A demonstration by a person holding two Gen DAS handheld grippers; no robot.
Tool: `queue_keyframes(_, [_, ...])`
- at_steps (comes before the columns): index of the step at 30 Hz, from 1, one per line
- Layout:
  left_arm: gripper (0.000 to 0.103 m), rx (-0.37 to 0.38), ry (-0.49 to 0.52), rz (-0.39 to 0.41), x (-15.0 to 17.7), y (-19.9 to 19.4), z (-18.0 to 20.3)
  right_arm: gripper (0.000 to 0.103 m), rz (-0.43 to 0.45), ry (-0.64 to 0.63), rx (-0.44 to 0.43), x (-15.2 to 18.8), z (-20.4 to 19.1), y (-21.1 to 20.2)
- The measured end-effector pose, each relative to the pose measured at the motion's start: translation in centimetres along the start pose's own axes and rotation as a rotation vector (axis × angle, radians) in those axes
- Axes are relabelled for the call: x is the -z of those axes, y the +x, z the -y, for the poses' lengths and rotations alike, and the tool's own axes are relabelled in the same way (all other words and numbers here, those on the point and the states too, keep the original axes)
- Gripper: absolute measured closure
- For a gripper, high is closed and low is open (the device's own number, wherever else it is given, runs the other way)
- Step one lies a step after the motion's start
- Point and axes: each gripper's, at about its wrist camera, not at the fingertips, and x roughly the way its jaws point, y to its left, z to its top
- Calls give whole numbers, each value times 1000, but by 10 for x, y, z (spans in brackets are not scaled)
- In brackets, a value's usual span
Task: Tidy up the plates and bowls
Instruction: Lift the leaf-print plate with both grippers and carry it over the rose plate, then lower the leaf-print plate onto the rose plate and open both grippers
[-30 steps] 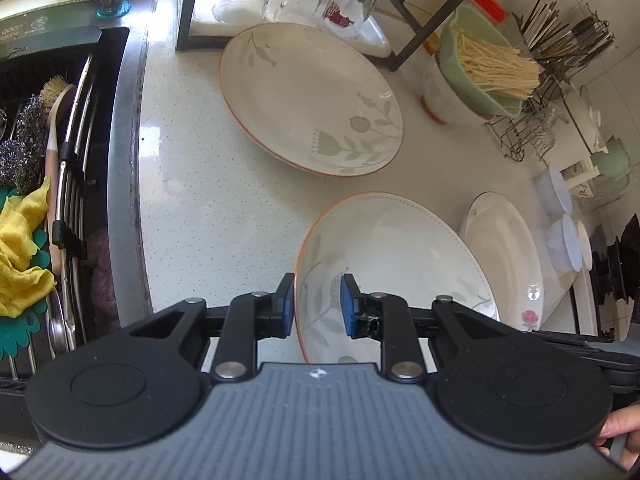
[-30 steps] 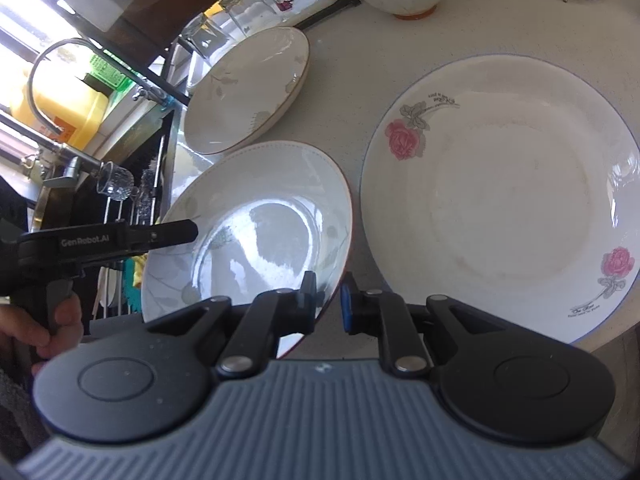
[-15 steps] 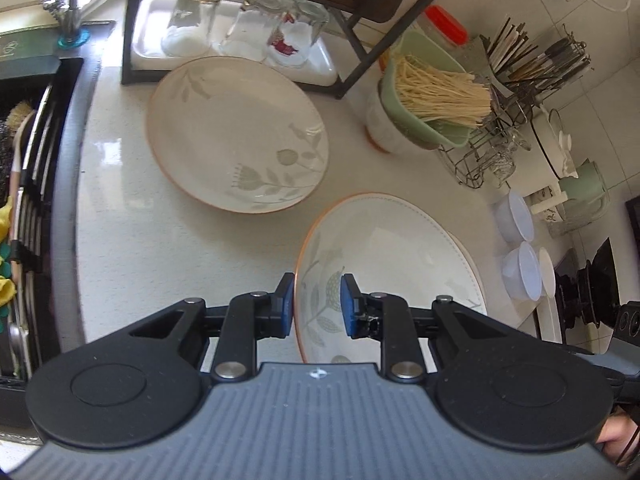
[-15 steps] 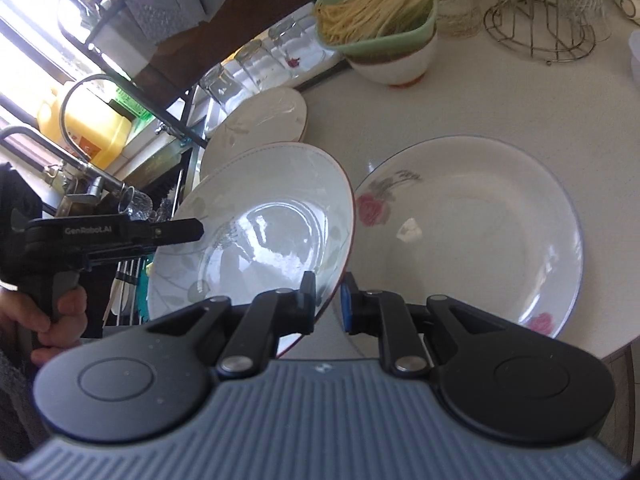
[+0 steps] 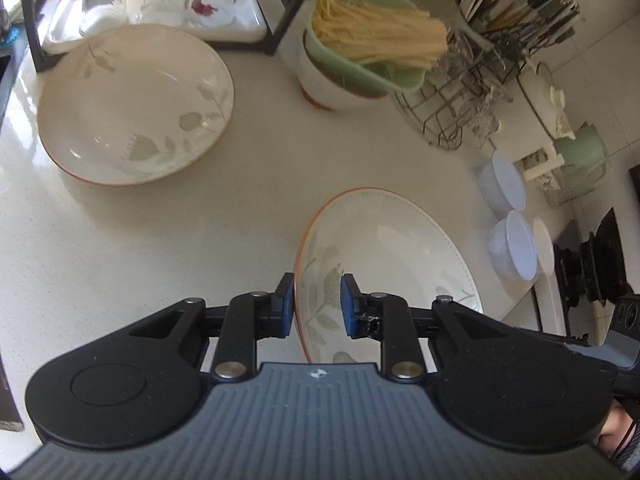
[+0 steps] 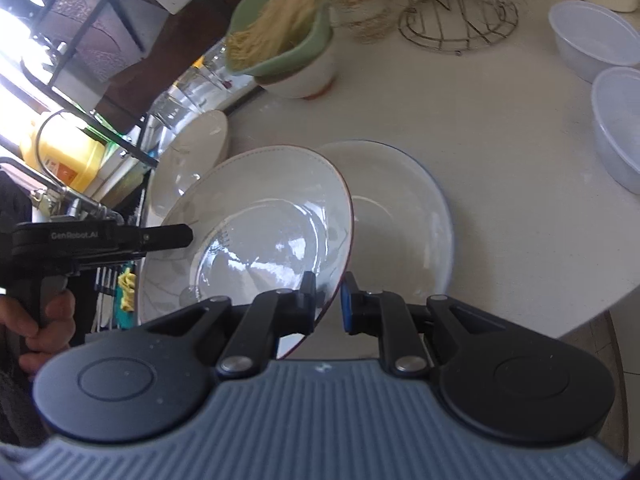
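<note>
Both grippers hold one leaf-patterned plate with an orange rim, lifted above the counter. My left gripper is shut on its near-left rim. My right gripper is shut on the opposite rim of the same plate. The left gripper also shows in the right wrist view. A second leaf-patterned plate lies on the counter at the back left. A white plate with a blue rim lies on the counter under and right of the held plate.
A white bowl holding a green basket of noodles stands at the back. A tray with upturned glasses sits under a dark rack. Wire racks and plastic bowls stand right. The counter edge runs near right.
The held plate has risen higher and moved right, now hanging over the blue-rimmed plate. Both grippers kept their grip. The sink has left the left wrist view.
</note>
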Motion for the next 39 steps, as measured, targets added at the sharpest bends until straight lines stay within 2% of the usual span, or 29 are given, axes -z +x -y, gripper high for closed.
queue_keyframes(4, [76, -13, -5, -33, 7, 18, 8, 87, -13, -15, 16, 2, 19, 3])
queue_keyframes(11, [76, -54, -26, -28, 12, 31, 20, 87, -31, -29, 13, -3, 38, 12])
queue_keyframes(16, [76, -80, -41, -18, 12, 32, 28, 86, -29, -57, 13, -9, 44, 17])
queue_keyframes(28, [76, -199, -53, -23, 18, 40, 34, 85, -57, -127, 8, -16, 42, 29])
queue_keyframes(35, [74, -206, -87, -14, 20, 38, 34, 85, -61, -133, 2, -18, 43, 34])
queue_keyframes(39, [74, -186, -137, -22, 26, 33, 31, 85, -64, -135, 2, -21, 43, 36])
